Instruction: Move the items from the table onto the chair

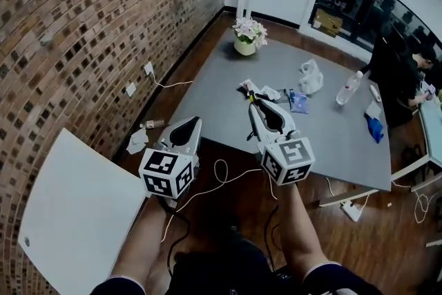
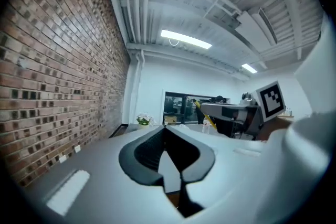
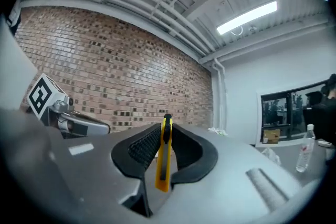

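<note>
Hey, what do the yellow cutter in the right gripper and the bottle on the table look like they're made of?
The yellow cutter is likely hard plastic: a smooth, slightly glossy body with a dark strip down its middle. The bottle looks like clear plastic, since the table shows through it, though glass can't be ruled out.

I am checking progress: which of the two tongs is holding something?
The right tongs: they grip a yellow utility knife. The left tongs are shut with nothing between them.

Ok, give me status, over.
Left tongs shut, empty. Right tongs shut on yellow knife, not yet at chair. Path looks open.
</note>
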Action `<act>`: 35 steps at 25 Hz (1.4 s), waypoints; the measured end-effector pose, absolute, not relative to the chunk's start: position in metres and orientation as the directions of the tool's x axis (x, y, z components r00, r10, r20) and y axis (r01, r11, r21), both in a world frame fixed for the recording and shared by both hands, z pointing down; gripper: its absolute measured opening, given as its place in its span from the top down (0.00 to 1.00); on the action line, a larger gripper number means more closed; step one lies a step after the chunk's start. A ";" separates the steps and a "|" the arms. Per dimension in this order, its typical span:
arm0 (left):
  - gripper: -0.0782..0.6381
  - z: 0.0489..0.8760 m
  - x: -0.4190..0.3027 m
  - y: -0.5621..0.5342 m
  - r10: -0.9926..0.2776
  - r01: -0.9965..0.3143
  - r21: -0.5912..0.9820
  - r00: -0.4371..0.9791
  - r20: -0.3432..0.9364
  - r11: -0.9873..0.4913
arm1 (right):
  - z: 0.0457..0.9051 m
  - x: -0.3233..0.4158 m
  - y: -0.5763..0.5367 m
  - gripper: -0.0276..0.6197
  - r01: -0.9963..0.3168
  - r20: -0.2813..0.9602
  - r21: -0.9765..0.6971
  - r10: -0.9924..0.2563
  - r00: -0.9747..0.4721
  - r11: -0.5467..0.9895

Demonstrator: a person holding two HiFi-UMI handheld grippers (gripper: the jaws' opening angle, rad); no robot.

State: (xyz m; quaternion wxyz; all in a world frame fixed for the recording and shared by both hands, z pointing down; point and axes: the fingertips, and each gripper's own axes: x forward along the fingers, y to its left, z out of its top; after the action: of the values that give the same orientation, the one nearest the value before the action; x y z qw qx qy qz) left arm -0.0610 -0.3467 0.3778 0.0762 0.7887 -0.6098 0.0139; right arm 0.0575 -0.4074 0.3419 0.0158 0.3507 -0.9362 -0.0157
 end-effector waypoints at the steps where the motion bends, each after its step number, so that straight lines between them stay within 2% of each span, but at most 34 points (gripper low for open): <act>1: 0.87 0.380 -0.048 -0.359 -0.954 -0.959 0.106 0.274 0.119 -0.262 | 0.347 0.073 -0.419 0.86 -0.674 0.030 0.035 -0.675 -0.737 0.738; 8: 0.87 0.399 0.042 -0.434 -0.904 -0.915 0.127 0.400 0.148 -0.384 | 0.385 0.180 -0.485 0.86 -0.787 0.114 0.012 -0.783 -0.612 0.617; 16: 0.87 0.428 0.112 -0.476 -0.842 -0.863 0.157 0.503 0.195 -0.480 | 0.451 0.260 -0.525 0.86 -0.860 0.263 -0.002 -0.830 -0.492 0.510; 27: 0.87 0.488 0.142 -0.487 -0.788 -0.843 0.214 0.537 0.302 -0.493 | 0.590 0.302 -0.555 0.85 -0.895 0.555 -0.052 -0.732 -0.395 0.444; 35: 0.87 0.514 0.150 -0.480 -0.751 -0.835 0.216 0.550 0.366 -0.506 | 0.651 0.310 -0.570 0.85 -0.909 0.692 -0.055 -0.641 -0.333 0.413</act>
State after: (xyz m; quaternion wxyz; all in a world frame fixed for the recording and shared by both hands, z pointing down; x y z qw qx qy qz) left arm 0.1498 -0.4804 0.5143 0.1860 0.8604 -0.4608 0.1132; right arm 0.3097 -0.5698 0.6509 0.3000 0.4933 -0.7853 0.2237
